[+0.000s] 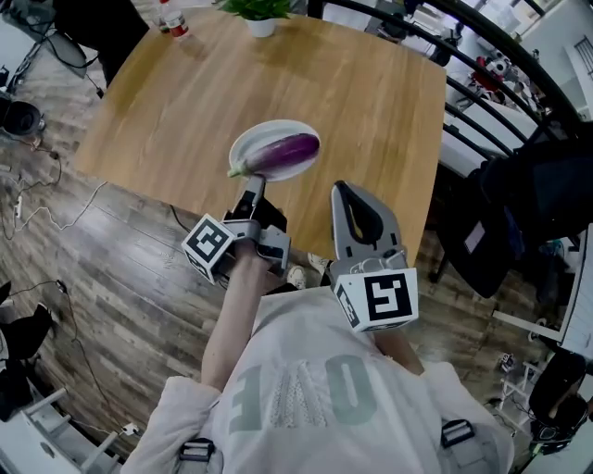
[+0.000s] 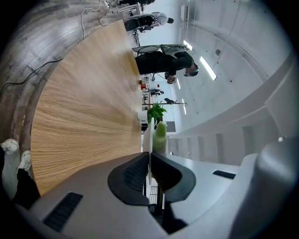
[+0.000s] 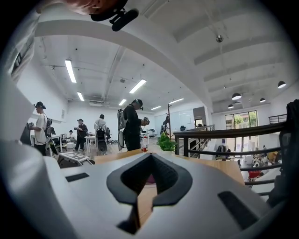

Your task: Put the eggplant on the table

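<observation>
A purple eggplant (image 1: 285, 151) with a green stem lies on a white plate (image 1: 250, 143) over the near part of the wooden table (image 1: 185, 102). My left gripper (image 1: 255, 190) is shut on the plate's near rim. In the left gripper view the plate (image 2: 147, 140) shows edge-on between the pads, with the eggplant's stem (image 2: 160, 133) just beyond my left gripper (image 2: 149, 161). My right gripper (image 1: 350, 196) hovers at the table's near edge, right of the plate, shut and holding nothing. Between the pads of my right gripper (image 3: 150, 158) a bit of the eggplant (image 3: 150, 179) shows.
A potted plant (image 1: 261, 18) and a bottle (image 1: 172, 20) stand at the table's far edge. A black railing (image 1: 482, 102) runs along the right side, with a dark bag (image 1: 528, 213) below it. Cables lie on the wooden floor at the left. Several people stand in the background.
</observation>
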Motion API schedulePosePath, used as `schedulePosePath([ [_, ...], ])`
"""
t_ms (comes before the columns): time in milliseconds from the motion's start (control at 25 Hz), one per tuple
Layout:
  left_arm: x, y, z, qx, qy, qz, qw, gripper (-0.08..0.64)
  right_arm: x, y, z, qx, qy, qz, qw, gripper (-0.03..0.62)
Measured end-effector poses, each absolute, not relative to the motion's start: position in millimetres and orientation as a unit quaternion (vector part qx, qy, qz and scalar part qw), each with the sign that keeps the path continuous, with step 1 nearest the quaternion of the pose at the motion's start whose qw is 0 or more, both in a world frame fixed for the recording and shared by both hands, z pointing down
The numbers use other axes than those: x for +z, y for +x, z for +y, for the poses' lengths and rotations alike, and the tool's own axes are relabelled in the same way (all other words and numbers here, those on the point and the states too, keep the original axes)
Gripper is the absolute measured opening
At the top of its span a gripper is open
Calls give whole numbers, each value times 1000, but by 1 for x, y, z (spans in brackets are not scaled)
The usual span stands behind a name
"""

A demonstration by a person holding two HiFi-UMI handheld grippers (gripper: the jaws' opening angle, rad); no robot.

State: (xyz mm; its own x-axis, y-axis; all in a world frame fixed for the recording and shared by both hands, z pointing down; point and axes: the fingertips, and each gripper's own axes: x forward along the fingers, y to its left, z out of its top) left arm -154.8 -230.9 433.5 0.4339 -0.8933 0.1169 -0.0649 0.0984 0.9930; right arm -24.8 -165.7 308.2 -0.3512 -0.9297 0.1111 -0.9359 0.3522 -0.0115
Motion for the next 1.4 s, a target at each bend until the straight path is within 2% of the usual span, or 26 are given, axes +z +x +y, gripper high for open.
schedulePosePath([
  [440,448,-140,-236,-328,581,-423,612,20,314,-6,-191,47,554,-828,66,18],
  [1000,526,-130,-243,-331,560,-463,602,20,325,18,-185,31,526,-844,105,18],
  [1400,561,-130,-255,-344,519,-472,624,20,330,31,-201,39,521,-846,106,18],
])
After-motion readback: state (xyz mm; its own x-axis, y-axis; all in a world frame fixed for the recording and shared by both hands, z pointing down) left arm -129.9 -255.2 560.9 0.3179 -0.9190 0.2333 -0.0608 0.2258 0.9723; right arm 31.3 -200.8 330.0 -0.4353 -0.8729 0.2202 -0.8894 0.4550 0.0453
